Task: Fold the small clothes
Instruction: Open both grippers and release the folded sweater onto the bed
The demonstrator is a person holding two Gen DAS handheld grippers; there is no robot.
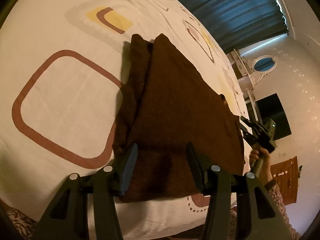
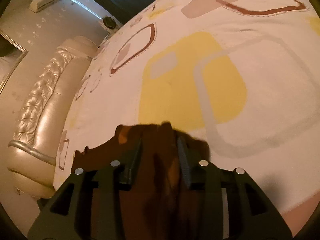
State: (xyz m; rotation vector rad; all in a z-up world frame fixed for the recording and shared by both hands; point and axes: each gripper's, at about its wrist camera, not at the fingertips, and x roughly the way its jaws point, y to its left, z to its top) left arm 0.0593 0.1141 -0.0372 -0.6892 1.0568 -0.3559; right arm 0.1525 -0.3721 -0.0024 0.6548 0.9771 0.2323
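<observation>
Left wrist view: left gripper (image 1: 162, 167) jaws spread wide over the near edge of a brown, fuzzy knit garment (image 1: 176, 108), gripping nothing. Garment lay flat on the patterned bedsheet (image 1: 60, 92), tapering away. Right gripper (image 1: 247, 129) at its right edge, hand (image 1: 260, 155) on the handle.

Right wrist view: right gripper (image 2: 161, 156) jaws partly closed with bunched garment (image 2: 158, 172) between them; true grip unclear. Tufted headboard (image 2: 46, 100) at left.
</observation>
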